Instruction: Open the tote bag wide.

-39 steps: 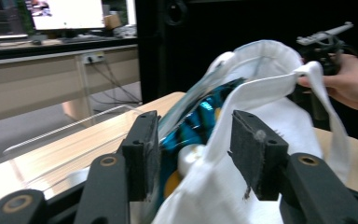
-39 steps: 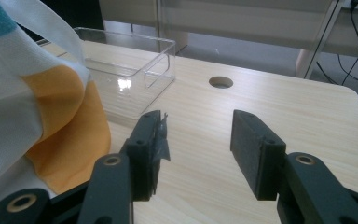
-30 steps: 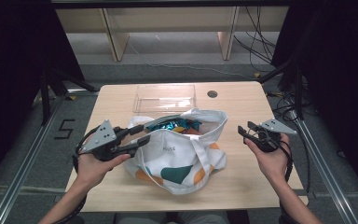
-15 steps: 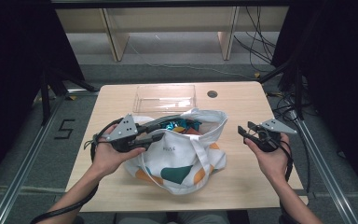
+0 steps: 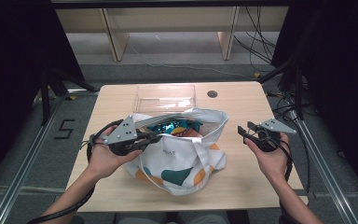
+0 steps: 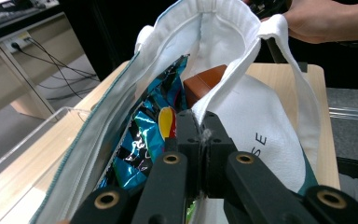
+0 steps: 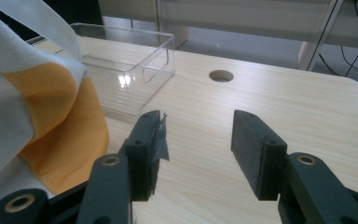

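Soft, limp cotton in the tote bag (image 5: pixel 182 154): likely to sag and fold wherever unsupported, so best taken at the hemmed rim or a strap, where the cloth is doubled and less apt to slip. Probably light in itself, weighted a little by its load. Crinkly blue foil snack packet (image 6: pixel 142 135) inside looks slick and crushable; brown box (image 6: pixel 204 83) beside it looks stiff.

Left gripper (image 6: pixel 199 133) just closed down, jaws pinched tight on the near rim of the bag mouth, at lower middle of the left gripper view, white cloth trapped between the pads. Right gripper (image 5: pixel 248 133) at right of centre in the high view, jaws moderately wide, holding nothing, apart from the bag's edge.

Bag lying at centre of the wooden table (image 5: pixel 242 177), white with orange and dark green patches, faint lettering on the side, mouth gaping toward the clear plastic container (image 5: pixel 165 97) just behind it at upper middle
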{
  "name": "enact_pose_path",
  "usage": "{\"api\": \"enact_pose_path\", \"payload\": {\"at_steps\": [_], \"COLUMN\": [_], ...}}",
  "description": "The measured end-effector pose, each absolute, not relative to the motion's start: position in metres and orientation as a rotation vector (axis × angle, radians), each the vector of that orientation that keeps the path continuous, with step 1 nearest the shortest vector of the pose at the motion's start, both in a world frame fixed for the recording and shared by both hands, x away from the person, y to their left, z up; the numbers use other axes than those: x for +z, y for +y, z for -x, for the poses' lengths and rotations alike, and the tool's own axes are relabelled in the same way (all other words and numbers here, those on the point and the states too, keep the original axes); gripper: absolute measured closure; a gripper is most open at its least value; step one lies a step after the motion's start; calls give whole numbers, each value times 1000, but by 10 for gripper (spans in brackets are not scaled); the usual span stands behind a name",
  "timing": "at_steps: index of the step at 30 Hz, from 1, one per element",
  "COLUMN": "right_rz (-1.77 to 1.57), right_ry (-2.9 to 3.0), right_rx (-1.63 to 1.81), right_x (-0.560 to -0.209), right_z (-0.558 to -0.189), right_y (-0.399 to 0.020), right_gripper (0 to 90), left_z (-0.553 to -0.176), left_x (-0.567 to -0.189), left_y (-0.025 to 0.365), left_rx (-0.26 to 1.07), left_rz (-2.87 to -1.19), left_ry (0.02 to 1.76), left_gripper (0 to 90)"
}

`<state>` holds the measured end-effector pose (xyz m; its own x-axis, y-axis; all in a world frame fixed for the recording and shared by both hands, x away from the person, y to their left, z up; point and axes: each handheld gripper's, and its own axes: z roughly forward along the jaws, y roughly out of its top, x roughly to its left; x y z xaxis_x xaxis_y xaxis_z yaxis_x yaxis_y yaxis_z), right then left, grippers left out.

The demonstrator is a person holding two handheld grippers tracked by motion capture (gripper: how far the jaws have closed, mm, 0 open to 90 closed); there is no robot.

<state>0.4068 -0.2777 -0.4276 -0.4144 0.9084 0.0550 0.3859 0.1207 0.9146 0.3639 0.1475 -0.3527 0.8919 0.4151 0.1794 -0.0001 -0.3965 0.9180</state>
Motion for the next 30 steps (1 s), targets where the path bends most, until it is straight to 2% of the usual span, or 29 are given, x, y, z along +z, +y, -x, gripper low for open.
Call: {"api": "enact_pose_path", "payload": {"at_steps": [5, 30], "right_rz": [-1244, -1235], "right_ry": [1860, 1867], "right_rx": [1281, 1258], "right_x": [-429, -430], "right_z": [-409, -413], "right_y": [-279, -282], "right_gripper": [529, 529], "left_z": [-359, -346], "left_x": [-357, -364], "left_y": [144, 131], "left_rx": [392, 291], "left_rz": [-1979, -2159], "left_ry": [266, 236], "left_gripper": [879, 879]}}
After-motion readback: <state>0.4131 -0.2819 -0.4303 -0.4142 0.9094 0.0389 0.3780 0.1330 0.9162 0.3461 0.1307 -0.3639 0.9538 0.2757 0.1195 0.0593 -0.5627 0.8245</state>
